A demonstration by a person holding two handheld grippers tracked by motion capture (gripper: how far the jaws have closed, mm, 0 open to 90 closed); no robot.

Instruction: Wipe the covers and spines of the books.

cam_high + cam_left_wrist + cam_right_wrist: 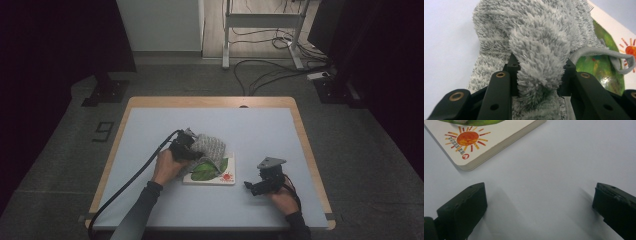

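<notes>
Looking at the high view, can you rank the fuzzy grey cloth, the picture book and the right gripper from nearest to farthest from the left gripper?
1. Fuzzy grey cloth: clamped in the left gripper, draped over the book's left part.
2. Picture book: under the cloth, just right of that gripper.
3. Right gripper: farthest, near the table's front right, jaws open.

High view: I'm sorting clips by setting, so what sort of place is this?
Probably a lab or recording workspace: one table on a grey carpeted floor, loose cables trailing behind it, and a metal desk frame beyond.
</notes>
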